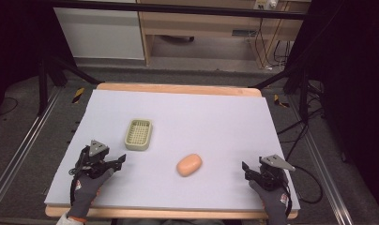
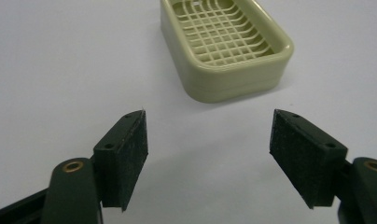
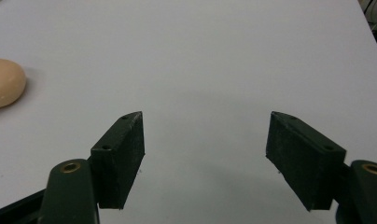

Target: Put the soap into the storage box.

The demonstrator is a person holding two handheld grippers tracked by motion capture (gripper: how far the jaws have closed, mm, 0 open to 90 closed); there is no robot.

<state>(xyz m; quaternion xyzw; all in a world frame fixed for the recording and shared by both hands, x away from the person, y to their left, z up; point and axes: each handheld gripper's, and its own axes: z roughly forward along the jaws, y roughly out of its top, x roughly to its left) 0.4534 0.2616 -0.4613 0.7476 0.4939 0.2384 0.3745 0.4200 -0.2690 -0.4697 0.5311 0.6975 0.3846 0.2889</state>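
Note:
A pale green soap dish [image 1: 139, 134] with a grid floor lies left of centre on the white table top [image 1: 216, 117]. An orange bar of soap [image 1: 189, 164] rests to its right, nearer me. My left gripper [image 1: 118, 161] sits low at the front left, a short way before the dish, open with nothing between its jaws. In the left gripper view the soap dish [image 2: 226, 46] stands just beyond the open gripper [image 2: 207, 158]. My right gripper [image 1: 246, 169] rests at the front right, open and empty. The right gripper view shows the soap [image 3: 4, 84] at its left edge, away from the gripper [image 3: 205, 158].
The table top rests on a wooden board with its edge [image 1: 178, 89] showing at the back. Black frame bars [image 1: 47, 79] and cables [image 1: 300, 126] flank the table. A wooden cabinet [image 1: 201, 23] stands behind.

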